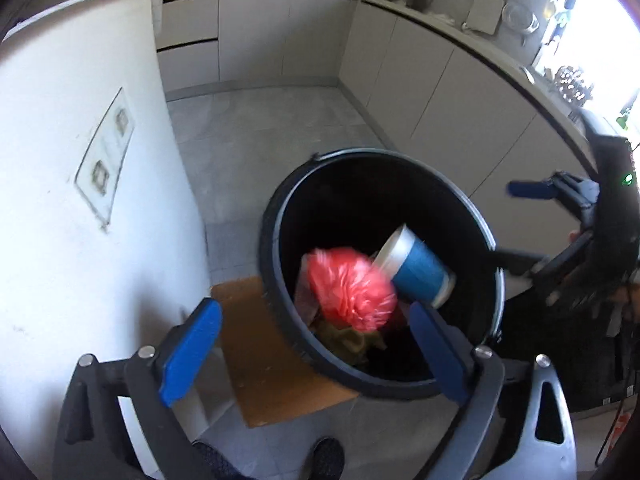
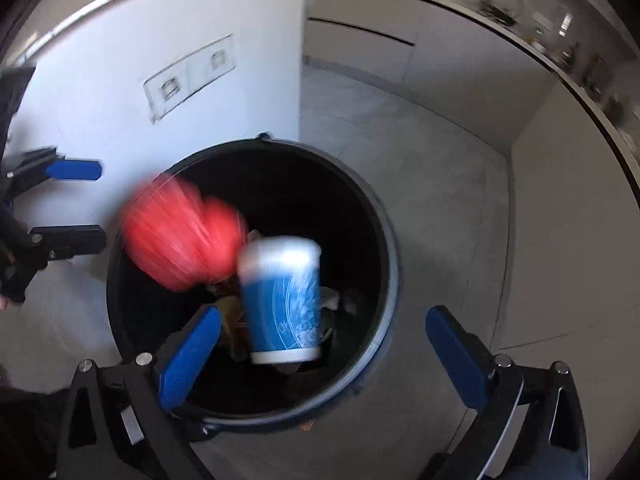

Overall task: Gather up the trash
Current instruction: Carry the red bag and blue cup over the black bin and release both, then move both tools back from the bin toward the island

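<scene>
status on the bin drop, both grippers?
Left gripper open, empty. Right gripper open, empty. Red bag and blue cup blurred, loose over the black bin, trash already inside. Nothing in the way.

The right gripper (image 2: 322,354) stood wide open above the black bin (image 2: 390,280), nothing between its blue pads. A blurred blue-and-white cup (image 2: 282,300) hung at centre over the bin's mouth, with a blurred red bag (image 2: 180,240) at its ten o'clock. The left gripper (image 2: 76,204) reached in from nine o'clock, its jaws apart.
</scene>
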`<state>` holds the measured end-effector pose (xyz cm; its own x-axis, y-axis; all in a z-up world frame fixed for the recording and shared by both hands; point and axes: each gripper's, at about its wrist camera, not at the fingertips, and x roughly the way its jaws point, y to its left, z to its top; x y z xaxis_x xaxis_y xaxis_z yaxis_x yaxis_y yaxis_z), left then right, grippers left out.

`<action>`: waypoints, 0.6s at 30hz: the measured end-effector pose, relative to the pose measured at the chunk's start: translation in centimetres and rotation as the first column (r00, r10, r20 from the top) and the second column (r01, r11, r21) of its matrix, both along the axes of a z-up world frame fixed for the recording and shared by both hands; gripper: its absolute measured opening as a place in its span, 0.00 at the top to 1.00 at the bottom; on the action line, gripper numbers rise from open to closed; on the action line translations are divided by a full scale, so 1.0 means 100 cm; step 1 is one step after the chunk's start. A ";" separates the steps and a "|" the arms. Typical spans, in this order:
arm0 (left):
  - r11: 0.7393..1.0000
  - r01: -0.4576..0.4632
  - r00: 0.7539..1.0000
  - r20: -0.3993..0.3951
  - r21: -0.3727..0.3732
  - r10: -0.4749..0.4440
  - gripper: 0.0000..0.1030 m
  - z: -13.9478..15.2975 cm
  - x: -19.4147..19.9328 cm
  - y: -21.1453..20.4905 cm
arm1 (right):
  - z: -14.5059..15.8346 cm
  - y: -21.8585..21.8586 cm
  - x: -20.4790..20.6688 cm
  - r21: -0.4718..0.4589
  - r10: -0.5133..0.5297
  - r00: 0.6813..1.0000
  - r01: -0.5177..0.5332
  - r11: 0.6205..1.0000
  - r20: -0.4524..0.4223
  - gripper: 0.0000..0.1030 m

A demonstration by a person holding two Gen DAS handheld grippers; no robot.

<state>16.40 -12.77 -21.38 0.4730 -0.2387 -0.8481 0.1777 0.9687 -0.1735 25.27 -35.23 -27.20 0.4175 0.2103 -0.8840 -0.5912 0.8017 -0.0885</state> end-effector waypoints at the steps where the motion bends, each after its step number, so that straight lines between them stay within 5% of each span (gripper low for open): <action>1: 1.000 -0.013 1.000 0.007 0.012 0.013 0.07 0.002 -0.002 0.002 | 0.002 -0.005 0.000 0.001 -0.006 1.000 0.006 1.000 0.004 0.00; 18: 0.993 -0.105 0.988 0.119 0.054 0.098 0.03 0.049 -0.010 0.008 | 0.052 -0.006 -0.018 0.066 -0.132 0.987 0.126 0.990 0.092 0.00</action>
<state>15.36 -11.97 -16.50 0.5877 -0.1351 -0.7977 0.0938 0.9907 -0.0986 23.43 -35.84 -21.95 0.5270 0.2008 -0.8258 -0.4736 0.8762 -0.0892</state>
